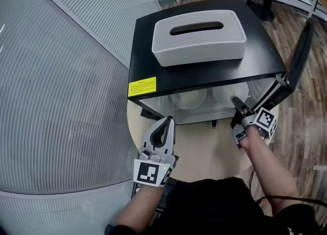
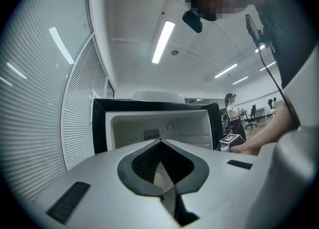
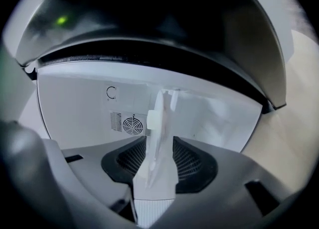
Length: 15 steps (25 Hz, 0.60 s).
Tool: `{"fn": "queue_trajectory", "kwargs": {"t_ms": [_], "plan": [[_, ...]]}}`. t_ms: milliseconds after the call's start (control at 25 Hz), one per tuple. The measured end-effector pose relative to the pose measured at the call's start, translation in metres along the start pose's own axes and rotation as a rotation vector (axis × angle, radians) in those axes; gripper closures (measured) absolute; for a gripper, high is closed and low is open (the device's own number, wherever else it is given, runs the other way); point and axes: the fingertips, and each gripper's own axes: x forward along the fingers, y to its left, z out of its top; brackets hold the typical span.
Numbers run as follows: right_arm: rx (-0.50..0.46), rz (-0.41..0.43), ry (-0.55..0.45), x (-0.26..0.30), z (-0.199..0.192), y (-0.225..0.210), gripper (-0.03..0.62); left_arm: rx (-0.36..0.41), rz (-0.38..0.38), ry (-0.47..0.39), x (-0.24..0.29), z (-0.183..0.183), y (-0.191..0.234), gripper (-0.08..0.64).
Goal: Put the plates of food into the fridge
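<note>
A black mini fridge (image 1: 204, 70) stands on a round beige table (image 1: 199, 147), its door (image 1: 299, 55) swung open to the right. Two white plates lie inside, one at the left (image 1: 188, 98) and one at the right (image 1: 227, 95). My right gripper (image 1: 237, 103) reaches into the opening at the right plate. In the right gripper view that plate's rim (image 3: 158, 123) runs edge-on between the spread jaws of the right gripper (image 3: 160, 143), and the pads do not press on it. My left gripper (image 1: 168, 120) hangs shut and empty before the fridge (image 2: 99, 123).
A white tissue box (image 1: 199, 37) sits on the fridge top, and a yellow label (image 1: 142, 87) marks its front left corner. Ribbed glass panels line the left side. A fan vent (image 3: 132, 124) shows on the fridge's back wall. A person (image 2: 231, 113) stands far off.
</note>
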Motion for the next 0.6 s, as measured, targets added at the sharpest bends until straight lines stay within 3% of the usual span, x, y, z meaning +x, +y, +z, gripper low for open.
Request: {"fn": "queue_trajectory", "kwargs": {"t_ms": [160, 320, 600], "plan": [[-0.047, -0.009, 0.005, -0.008, -0.002, -0.002, 0.436, 0.011, 0.025, -0.01, -0.018, 0.005, -0.006, 0.557], [-0.187, -0.068, -0.01, -0.026, -0.009, -0.003, 0.436, 0.006, 0.05, -0.021, -0.043, 0.01, 0.004, 0.557], [-0.284, -0.12, 0.013, -0.045, -0.056, 0.0, 0.436, -0.015, 0.122, -0.027, -0.091, 0.007, 0.041, 0.557]]}}
